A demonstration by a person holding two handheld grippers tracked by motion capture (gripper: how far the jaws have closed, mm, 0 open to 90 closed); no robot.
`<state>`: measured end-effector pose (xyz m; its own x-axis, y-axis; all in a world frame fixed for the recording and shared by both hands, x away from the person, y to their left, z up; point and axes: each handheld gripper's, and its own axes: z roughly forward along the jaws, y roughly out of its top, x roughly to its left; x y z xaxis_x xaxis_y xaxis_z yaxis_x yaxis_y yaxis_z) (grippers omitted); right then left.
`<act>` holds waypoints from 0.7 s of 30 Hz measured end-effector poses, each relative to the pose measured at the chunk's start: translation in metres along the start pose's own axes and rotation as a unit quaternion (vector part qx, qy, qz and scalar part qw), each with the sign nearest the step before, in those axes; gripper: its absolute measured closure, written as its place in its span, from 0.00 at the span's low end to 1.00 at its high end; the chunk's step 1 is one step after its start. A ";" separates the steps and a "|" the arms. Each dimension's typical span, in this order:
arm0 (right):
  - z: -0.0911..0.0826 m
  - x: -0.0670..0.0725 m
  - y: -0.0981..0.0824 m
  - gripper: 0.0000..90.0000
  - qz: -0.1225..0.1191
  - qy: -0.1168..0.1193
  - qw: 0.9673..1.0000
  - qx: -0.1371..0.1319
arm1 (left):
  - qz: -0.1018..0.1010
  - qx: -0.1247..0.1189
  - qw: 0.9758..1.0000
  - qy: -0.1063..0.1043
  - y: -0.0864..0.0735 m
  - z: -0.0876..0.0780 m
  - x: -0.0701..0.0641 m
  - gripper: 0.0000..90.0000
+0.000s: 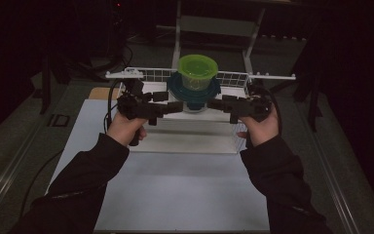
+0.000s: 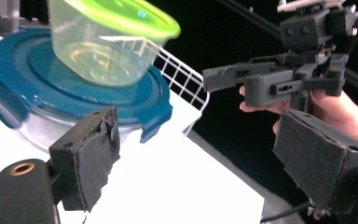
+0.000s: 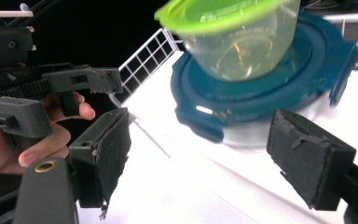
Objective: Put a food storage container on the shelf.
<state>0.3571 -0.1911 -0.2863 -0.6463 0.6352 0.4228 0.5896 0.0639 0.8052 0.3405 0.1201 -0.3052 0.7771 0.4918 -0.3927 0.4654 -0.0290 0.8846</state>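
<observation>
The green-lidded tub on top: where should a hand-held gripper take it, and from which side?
Grip the green-lidded tub across its clear tapered wall just under the lid rim, coming in level from the near side. It sits on the blue-lidded container, so its wall stands exposed, while the white wire rack lies behind.

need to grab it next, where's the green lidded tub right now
The green-lidded tub sits on top of the blue-lidded glass container, at the centre back of the white rack in the high view, between both grippers.

No readable text, label or number anywhere.
</observation>
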 end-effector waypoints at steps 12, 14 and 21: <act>0.004 -0.009 -0.056 0.22 -0.004 -0.005 1.000 0.021 | 0.057 0.048 0.997 -0.016 -0.049 0.007 -0.015 0.15; 0.006 -0.011 -0.064 0.22 -0.002 -0.002 1.000 0.025 | 0.060 0.053 0.997 -0.018 -0.057 0.007 -0.016 0.15; 0.009 -0.014 -0.094 0.22 -0.018 -0.005 0.999 0.030 | 0.059 0.070 0.995 -0.029 -0.086 0.009 -0.020 0.15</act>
<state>0.3153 -0.1990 -0.3713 -0.6638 0.6387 0.3892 0.5936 0.1333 0.7937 0.2885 0.1046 -0.3761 0.8510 0.4265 -0.3063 0.4215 -0.2068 0.8829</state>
